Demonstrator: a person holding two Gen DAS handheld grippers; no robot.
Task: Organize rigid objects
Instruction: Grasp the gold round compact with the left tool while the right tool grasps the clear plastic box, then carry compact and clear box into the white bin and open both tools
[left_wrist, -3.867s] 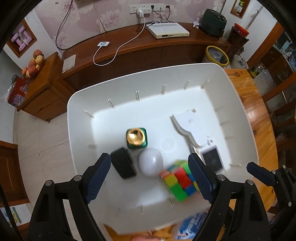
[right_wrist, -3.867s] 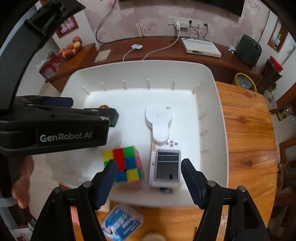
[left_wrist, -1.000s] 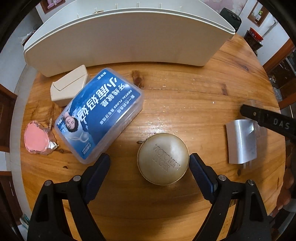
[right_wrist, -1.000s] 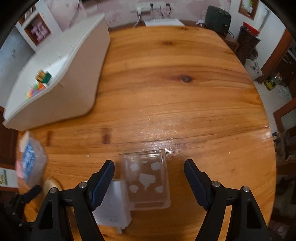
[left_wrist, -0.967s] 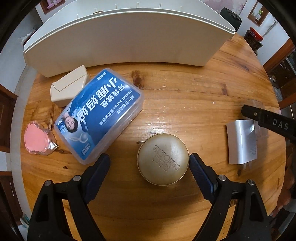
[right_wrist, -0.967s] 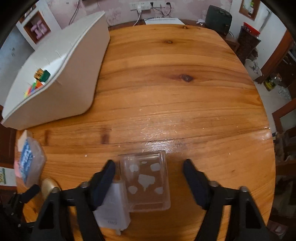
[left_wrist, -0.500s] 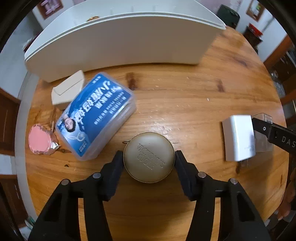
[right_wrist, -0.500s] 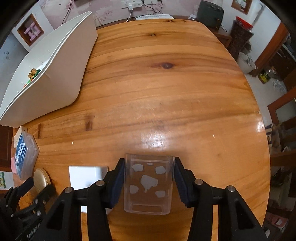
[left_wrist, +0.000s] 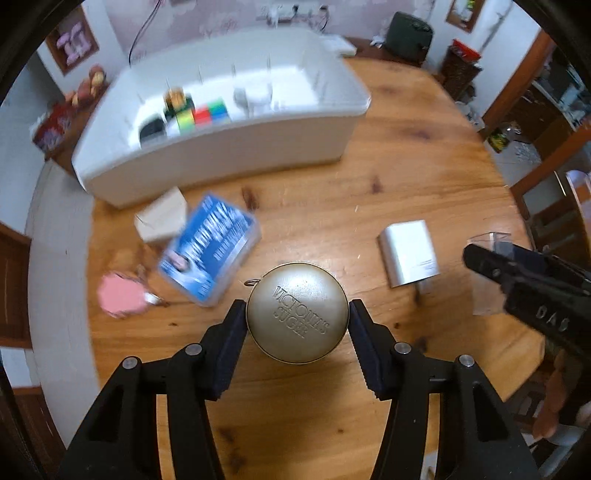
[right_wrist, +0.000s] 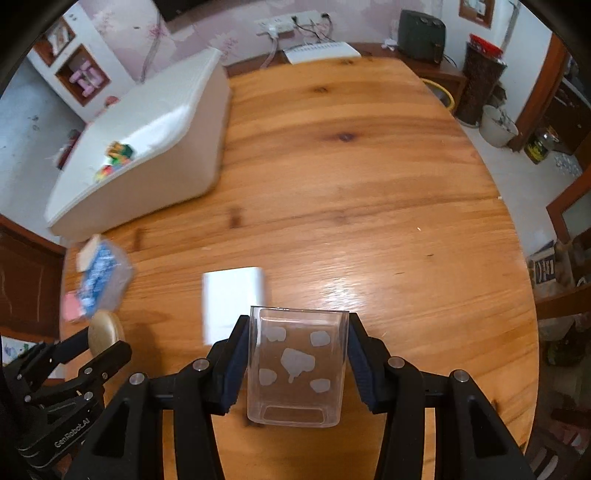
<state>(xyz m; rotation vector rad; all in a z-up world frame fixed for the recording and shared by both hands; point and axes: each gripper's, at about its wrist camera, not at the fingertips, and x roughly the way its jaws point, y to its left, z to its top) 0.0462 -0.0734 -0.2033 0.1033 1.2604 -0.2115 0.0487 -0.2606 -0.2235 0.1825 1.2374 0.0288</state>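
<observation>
Round tin (left_wrist: 297, 313) is clamped across its widest part by the left gripper (left_wrist: 297, 332), apparently lifted off the counter (left_wrist: 369, 192); stiff, smooth metal, judged slippery. Clear box (right_wrist: 297, 363) is pinched by its side walls in the right gripper (right_wrist: 297, 365); judged light, thin-walled, crackable. Bin (left_wrist: 229, 155) lies well ahead.

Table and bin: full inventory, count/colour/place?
Table: 1, wood, under everything.
Bin: 1, white, far left of the table.
Cube: 1, multicoloured, in the bin.
Black item: 1, in the bin, blurred.
Floss box: 1, blue, on the table before the bin.
Beige box: 1, beside the floss box.
Pink disc: 1, table's left edge.
Charger: 1, white, mid-table.
Tin: 1, gold, in left hand-held gripper.
Clear box: 1, in right hand-held gripper.
</observation>
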